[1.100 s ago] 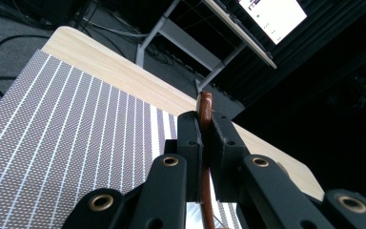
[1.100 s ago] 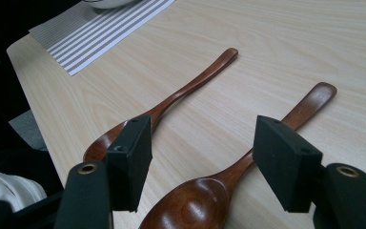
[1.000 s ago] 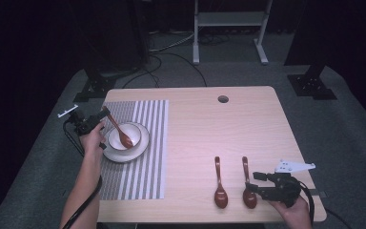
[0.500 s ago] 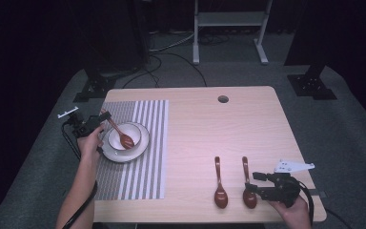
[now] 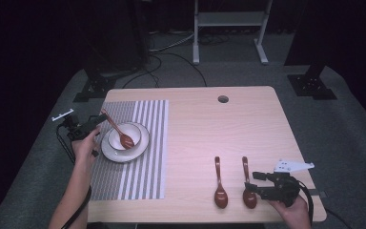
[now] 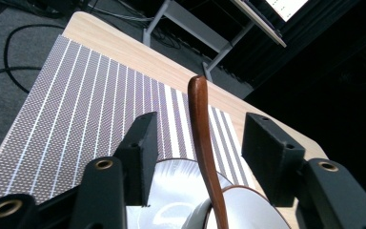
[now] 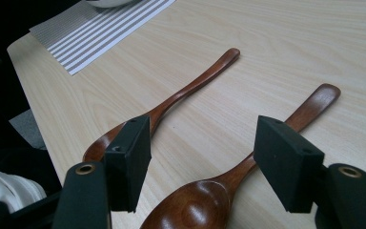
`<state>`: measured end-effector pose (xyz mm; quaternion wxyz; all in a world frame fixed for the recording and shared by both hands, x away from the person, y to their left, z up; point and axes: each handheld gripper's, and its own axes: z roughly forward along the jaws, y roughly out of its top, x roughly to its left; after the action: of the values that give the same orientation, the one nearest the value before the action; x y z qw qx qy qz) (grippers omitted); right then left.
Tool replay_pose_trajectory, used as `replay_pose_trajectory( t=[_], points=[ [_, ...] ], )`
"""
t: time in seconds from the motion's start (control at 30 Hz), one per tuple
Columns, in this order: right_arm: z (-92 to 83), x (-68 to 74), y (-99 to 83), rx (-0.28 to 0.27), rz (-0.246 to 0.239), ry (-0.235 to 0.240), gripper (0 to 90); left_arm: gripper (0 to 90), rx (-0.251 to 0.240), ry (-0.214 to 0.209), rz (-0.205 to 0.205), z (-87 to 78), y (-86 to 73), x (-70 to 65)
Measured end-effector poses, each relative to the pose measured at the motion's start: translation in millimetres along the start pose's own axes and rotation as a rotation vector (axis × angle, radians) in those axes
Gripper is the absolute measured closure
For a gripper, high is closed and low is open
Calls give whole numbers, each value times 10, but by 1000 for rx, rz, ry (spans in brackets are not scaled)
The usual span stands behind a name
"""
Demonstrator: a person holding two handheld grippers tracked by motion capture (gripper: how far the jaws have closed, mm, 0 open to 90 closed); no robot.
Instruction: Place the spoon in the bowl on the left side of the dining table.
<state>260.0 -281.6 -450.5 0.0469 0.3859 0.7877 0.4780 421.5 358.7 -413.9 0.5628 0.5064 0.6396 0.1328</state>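
On the surface [image 5: 195,124], the left gripper [image 6: 198,148], jaws just opened, frees the bowl's spoon [image 6: 202,138]; next the right gripper [image 7: 202,162], wide, should close on a second spoon [image 7: 228,183].

my left gripper [image 5: 93,125] sits out at the left with its jaws just opening, pads touching nothing. my right gripper [image 5: 253,183] hangs low near my edge, jaws wide apart, wrist level, forearm barely in.

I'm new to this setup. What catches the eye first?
A brown spoon leans in a white bowl on the striped mat at the table's left, its handle between the left tongs' open jaws. Two more spoons lie at the near right.
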Motion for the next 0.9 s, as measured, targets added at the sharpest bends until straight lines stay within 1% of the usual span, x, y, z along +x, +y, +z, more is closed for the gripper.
replay_pose_trajectory(
  t=[0.1,0.13,0.2,0.23,0.37,0.43,0.47,0.57,0.67,0.8,0.87,0.9],
  points=[
    [-9,-1,2,-5,-1,-3,362,438,2,-5,10,-32,13,-10],
    [-22,-11,3,-10,-2,-4,359,417,9,-8,22,-56,17,-23],
    [-25,-13,1,-12,-1,-4,358,406,11,-10,24,-67,15,-37],
    [-30,-25,-3,-12,2,-6,354,385,16,-15,32,-87,11,-48],
    [-28,-29,-3,-12,4,-7,352,365,19,-19,34,-113,-1,-48],
    [-23,-26,0,-13,6,-7,347,329,21,-23,31,-122,-5,-36],
    [-23,-26,0,-13,6,-7,347,329,20,-21,33,-125,-9,-26],
    [-10,-36,1,-10,7,-8,342,291,28,-15,27,-140,-22,-1],
    [6,-54,4,-10,18,-8,330,252,28,-12,26,-165,-15,5],
    [9,-57,5,-13,25,-10,322,236,24,-17,36,-214,-9,-2],
    [11,-50,1,-14,25,-12,321,226,23,-21,52,-246,-17,-8],
    [12,-48,1,-14,25,-13,320,219,22,-22,52,-255,-26,-11]
  ],
)
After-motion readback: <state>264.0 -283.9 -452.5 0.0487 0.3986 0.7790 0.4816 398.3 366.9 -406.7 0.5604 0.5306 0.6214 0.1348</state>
